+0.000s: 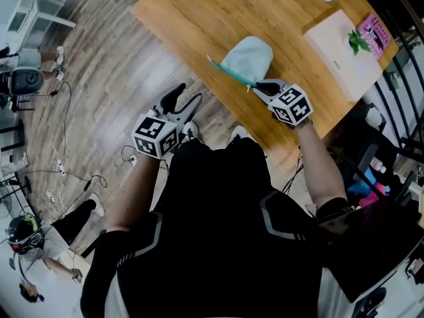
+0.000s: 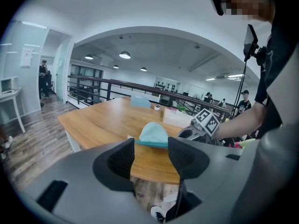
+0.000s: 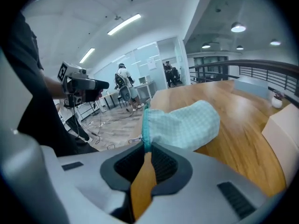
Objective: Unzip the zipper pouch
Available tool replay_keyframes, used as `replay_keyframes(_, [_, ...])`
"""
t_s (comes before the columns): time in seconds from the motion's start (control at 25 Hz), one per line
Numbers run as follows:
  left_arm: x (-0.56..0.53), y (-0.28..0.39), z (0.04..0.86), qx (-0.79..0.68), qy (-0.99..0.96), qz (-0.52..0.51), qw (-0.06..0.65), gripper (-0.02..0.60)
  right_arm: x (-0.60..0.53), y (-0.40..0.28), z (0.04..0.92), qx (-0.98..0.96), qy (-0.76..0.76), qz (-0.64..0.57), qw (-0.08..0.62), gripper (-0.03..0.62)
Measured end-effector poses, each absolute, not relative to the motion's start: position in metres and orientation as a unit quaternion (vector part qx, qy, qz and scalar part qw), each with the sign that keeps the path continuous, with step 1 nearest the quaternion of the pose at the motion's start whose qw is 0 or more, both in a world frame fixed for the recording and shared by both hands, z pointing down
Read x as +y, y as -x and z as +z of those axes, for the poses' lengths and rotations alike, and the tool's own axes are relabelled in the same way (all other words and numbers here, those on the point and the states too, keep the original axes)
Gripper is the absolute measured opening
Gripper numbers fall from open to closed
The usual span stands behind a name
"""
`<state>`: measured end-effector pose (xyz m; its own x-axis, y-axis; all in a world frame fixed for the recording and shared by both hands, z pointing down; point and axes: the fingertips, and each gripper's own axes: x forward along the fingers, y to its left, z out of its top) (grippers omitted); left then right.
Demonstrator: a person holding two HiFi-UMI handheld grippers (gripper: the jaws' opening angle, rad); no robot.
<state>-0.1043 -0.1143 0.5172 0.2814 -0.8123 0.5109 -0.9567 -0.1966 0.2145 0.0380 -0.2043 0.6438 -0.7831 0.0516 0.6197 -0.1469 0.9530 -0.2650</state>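
Left hand-held gripper (image 1: 183, 102) hangs in the air over the wooden floor (image 1: 99, 71), just off the near edge of the surface (image 1: 199, 18). Its two black jaws stand wide apart. Nothing is between them. In its own view the gap shows only the edge of the surface and the floor below. Its cube (image 1: 156, 136) with black and white squares sits by the person's hand.

To the right of it is the pouch (image 1: 249, 57). It is made of light green checked cloth. A darker blue-green zipper (image 1: 228, 73) runs along the side that faces the person. The pouch is over the near part of the surface, close to the edge and apart from the left hand-held gripper. I cannot tell if its cloth touches the wood.

Next comes the right hand-held gripper (image 1: 262, 87). Its jaws are almost together and they pinch the pouch at one end of the zipper side. In its own view the zipper edge goes down right between the two jaw tips, and the puffy cloth sticks out past them.

Farther right, a pale box (image 1: 341, 55) lies on the surface, with a little green plant (image 1: 358, 42) right by it. Black railing (image 1: 397, 91) runs along the far right.
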Motion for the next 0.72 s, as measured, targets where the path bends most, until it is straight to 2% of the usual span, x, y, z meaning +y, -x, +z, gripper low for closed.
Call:
replay_keyframes(0.32, [-0.145,0.087,0.502,-0.532,-0.804,0.153,0.219,0.241,-0.223,-0.031,0.593,-0.936,-0.087,0.194,0.28,0.052])
replay_keyframes(0.72, [-0.189,0.075,0.472,-0.448,-0.866,0.166,0.146,0.238,-0.247,-0.029,0.528,-0.916,-0.191,0.264,0.234,0.051])
